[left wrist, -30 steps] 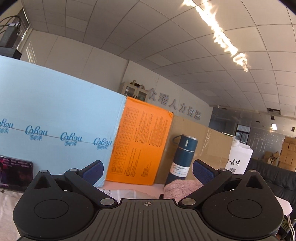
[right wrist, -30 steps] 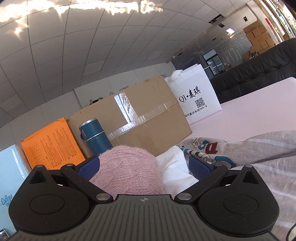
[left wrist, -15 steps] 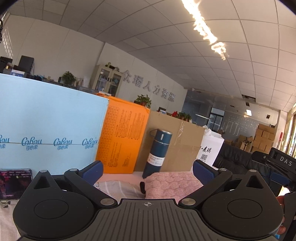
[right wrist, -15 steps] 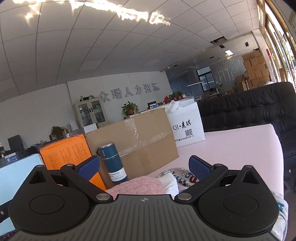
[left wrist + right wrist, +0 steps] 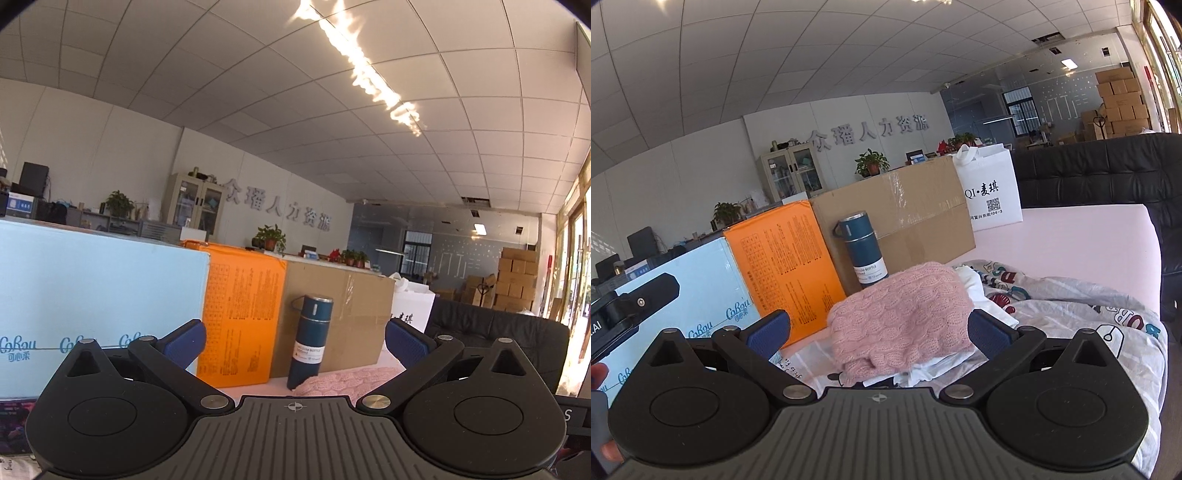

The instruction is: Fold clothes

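A folded pink knit sweater [image 5: 905,317] lies on top of white clothes [image 5: 971,284] on the pink table. A printed white garment [image 5: 1071,314] is spread to its right. My right gripper [image 5: 879,334] is open and empty, held above and just short of the sweater. My left gripper [image 5: 293,341] is open and empty, raised and pointing at the boxes; only a strip of the sweater [image 5: 343,380] shows below it. The left gripper's body [image 5: 631,306] shows at the left edge of the right wrist view.
A blue bottle [image 5: 862,251] stands behind the clothes. A light blue box [image 5: 683,295], an orange box [image 5: 783,258], a cardboard box [image 5: 905,218] and a white paper bag [image 5: 991,192] line the table's far side. Bare pink table [image 5: 1089,240] lies at right, a black sofa [image 5: 1108,170] beyond.
Both grippers have lifted and drawn back from the clothes pile. The pink sweater now lies lower and farther off in both views. Both stay open.
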Available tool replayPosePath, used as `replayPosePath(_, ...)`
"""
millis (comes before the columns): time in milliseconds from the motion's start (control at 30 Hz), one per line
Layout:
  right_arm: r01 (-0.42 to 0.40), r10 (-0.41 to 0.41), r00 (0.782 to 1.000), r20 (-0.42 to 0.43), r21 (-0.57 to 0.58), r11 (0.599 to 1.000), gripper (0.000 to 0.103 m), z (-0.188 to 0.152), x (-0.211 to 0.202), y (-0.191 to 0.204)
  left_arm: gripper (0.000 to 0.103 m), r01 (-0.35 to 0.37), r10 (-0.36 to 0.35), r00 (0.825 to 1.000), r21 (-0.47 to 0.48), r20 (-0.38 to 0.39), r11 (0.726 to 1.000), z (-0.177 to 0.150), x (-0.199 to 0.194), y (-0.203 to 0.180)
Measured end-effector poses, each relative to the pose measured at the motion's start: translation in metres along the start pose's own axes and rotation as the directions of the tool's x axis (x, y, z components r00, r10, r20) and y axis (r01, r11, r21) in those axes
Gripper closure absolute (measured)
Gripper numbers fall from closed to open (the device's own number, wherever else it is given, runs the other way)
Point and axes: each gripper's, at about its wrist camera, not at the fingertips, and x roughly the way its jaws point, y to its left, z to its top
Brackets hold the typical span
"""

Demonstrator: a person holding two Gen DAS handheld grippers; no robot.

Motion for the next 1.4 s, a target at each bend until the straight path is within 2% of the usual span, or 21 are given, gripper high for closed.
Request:
replayPosePath(133,-0.018,0.018,1.000,-0.008,-0.003,1.000,0.000,-0.008,0.003,0.001,0.000,-0.050,0.050,0.999,-0.003,0.009,0.999,-0.001,0.003,0.002)
replayPosePath(233,-0.026,0.026,1.000,-0.007,0.000,1.000,0.000,-0.012,0.011,-0.001,0.000,-0.090,0.090,0.996,-0.020,-0.017,0.996,-0.005,0.011,0.005)
replayPosePath(367,-0.031,0.032,0.999,-0.013,0.022,0.999,0.000,-0.016,0.022,-0.006,0.000,-0.149,0.150,0.987,0.031,-0.059,0.988,-0.013,0.022,0.003)
replayPosePath(500,-0.046,0.048,0.997,-0.061,0.034,0.998,0.000,-0.010,0.037,0.003,0.000,-0.165,0.169,0.981,0.053,-0.094,0.985,-0.020,0.029,0.004)
replayPosePath(600,-0.041,0.038,0.995,-0.097,-0.031,0.999,0.000,-0.002,0.048,0.026,0.000,-0.193,0.198,0.973,0.046,-0.119,0.980,-0.024,0.036,0.010)
replayPosePath(733,-0.001,-0.007,0.999,-0.043,-0.168,0.986,0.000,-0.001,0.060,0.052,0.000,-0.238,0.239,0.958,0.030,-0.158,0.971,-0.031,0.048,0.024)
replayPosePath(833,0.023,-0.030,0.999,-0.034,-0.190,0.982,0.000,-0.005,0.073,0.056,0.000,-0.276,0.274,0.944,0.018,-0.182,0.961,-0.038,0.055,0.031)
replayPosePath(933,0.053,-0.065,0.996,-0.063,-0.170,0.984,0.000,-0.013,0.092,0.046,0.000,-0.296,0.297,0.933,0.035,-0.204,0.954,-0.047,0.063,0.032)
replayPosePath(1033,0.060,-0.063,0.996,-0.062,-0.043,0.997,0.000,-0.020,0.099,0.024,0.000,-0.300,0.303,0.927,0.050,-0.219,0.953,-0.053,0.067,0.030)
replayPosePath(1133,0.062,-0.060,0.995,-0.078,0.014,0.998,0.000,-0.023,0.104,0.011,0.000,-0.294,0.302,0.926,0.070,-0.227,0.953,-0.057,0.070,0.027)
replayPosePath(1400,0.136,-0.126,0.984,-0.126,0.070,0.988,0.000,-0.039,0.122,-0.018,0.000,-0.278,0.298,0.922,0.114,-0.246,0.954,-0.066,0.076,0.020)
